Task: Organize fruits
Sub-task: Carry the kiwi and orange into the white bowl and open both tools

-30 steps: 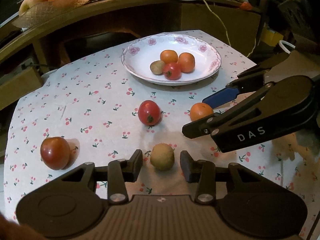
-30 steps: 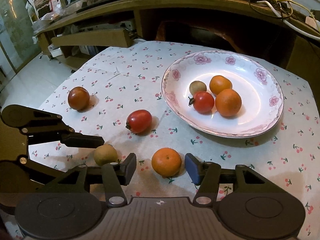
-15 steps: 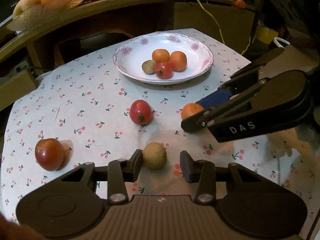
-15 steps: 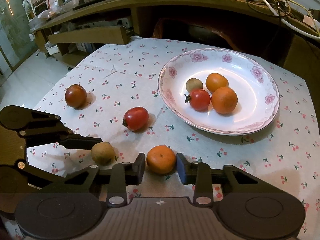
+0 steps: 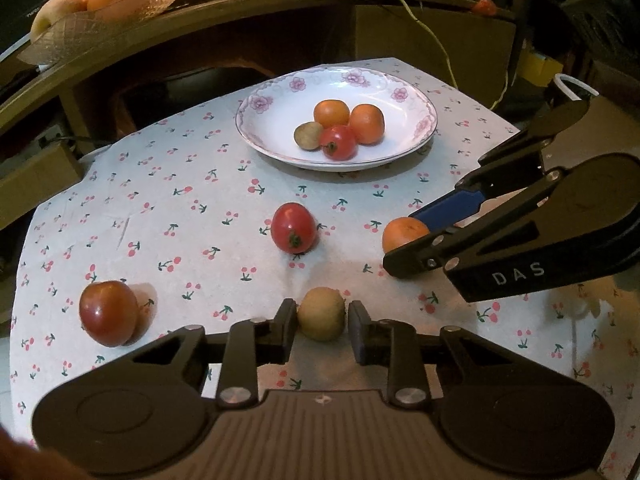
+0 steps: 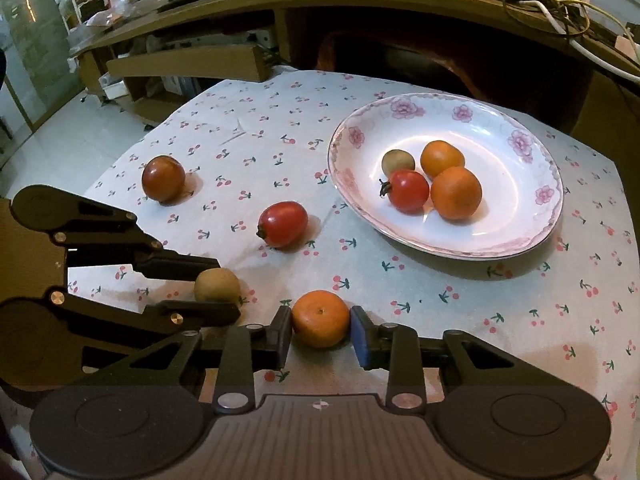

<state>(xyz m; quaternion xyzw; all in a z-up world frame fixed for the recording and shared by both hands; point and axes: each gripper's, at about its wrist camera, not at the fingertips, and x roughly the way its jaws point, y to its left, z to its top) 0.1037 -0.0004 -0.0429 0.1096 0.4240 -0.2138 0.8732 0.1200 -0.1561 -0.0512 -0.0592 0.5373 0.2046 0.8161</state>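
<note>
Two grips set: left gripper (image 5: 322, 318) jaws closing onto brown fruit (image 5: 321, 313), right gripper (image 6: 320, 330) clamped on orange (image 6: 320, 318), both near edge. Lift straight, carry far to plate (image 6: 516, 240), lower gently beside resting fruit.

Between the near edge of the cherry-print tablecloth (image 6: 460, 292) and the flowered white plate (image 6: 532, 236) by its far edge, bare cloth lies open on the right. On the left stand a red oval tomato (image 6: 282, 224) and a dark red round tomato (image 6: 163, 178), with gaps between them.
</note>
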